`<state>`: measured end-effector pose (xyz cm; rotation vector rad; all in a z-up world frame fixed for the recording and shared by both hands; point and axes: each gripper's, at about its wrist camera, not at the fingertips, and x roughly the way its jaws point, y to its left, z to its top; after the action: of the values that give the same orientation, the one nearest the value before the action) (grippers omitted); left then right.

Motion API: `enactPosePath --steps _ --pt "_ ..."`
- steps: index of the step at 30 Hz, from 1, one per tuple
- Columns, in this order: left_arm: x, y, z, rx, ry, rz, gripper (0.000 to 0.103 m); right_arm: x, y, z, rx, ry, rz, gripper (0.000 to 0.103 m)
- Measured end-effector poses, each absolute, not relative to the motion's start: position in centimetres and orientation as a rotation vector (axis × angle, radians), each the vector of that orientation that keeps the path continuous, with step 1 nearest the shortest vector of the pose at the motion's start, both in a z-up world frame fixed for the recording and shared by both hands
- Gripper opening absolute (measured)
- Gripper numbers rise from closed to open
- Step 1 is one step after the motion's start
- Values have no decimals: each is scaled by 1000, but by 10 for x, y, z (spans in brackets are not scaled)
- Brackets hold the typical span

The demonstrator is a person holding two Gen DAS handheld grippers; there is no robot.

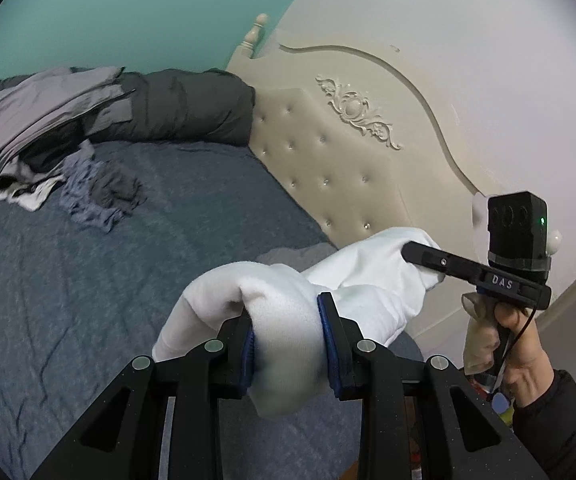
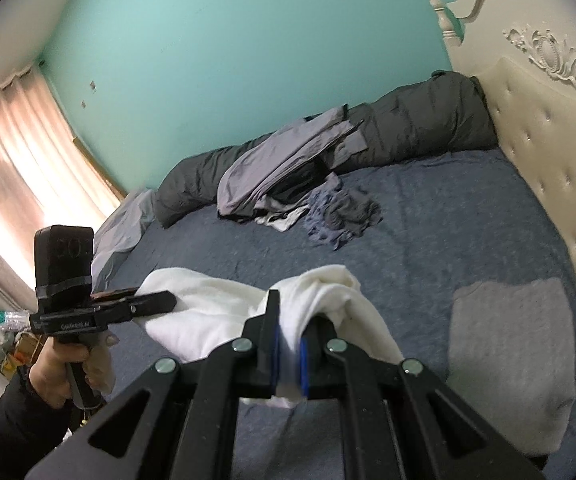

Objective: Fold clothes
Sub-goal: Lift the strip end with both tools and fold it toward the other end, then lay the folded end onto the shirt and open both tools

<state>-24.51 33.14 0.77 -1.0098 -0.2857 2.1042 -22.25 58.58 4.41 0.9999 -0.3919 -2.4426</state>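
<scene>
A white garment (image 1: pixel 271 292) hangs bunched in the air above the blue bed (image 1: pixel 107 288). In the left wrist view my left gripper (image 1: pixel 285 316) is shut on a thick fold of it, with cloth bulging over the blue pads (image 1: pixel 326 320). My right gripper (image 1: pixel 418 251), held by a hand (image 1: pixel 522 340), bites the garment's far end. In the right wrist view my right gripper (image 2: pixel 292 320) is shut on a thin fold of the white garment (image 2: pixel 215 304). There my left gripper (image 2: pixel 163 301) pinches the other end at the left.
A heap of grey and dark clothes (image 2: pixel 288 188) lies mid-bed, with a rolled dark duvet (image 2: pixel 420 124) behind it along the teal wall. The cream tufted headboard (image 1: pixel 348 148) stands to the right. A pale grey folded piece (image 2: pixel 512 356) rests by the headboard. A curtained window (image 2: pixel 11 184) is at the left.
</scene>
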Motion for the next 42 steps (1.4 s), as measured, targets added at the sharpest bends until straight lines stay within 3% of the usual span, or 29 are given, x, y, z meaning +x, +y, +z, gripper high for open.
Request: enactPosePath --steps 13,20,30,42 --pt "-355 455 26 -979 -252 2115 30 -344 692 67 974 -382 -2557 7" --pt "-377 541 13 -958 -217 2094 30 -373 758 63 954 -328 -2651 7" --pt "-334 599 -75 -1123 -246 1934 30 -314 831 -36 1190 -470 -2624 7" --pt "-261 605 -99 -1174 -212 1878 30 -224 854 -62 1194 -609 -2568 7"
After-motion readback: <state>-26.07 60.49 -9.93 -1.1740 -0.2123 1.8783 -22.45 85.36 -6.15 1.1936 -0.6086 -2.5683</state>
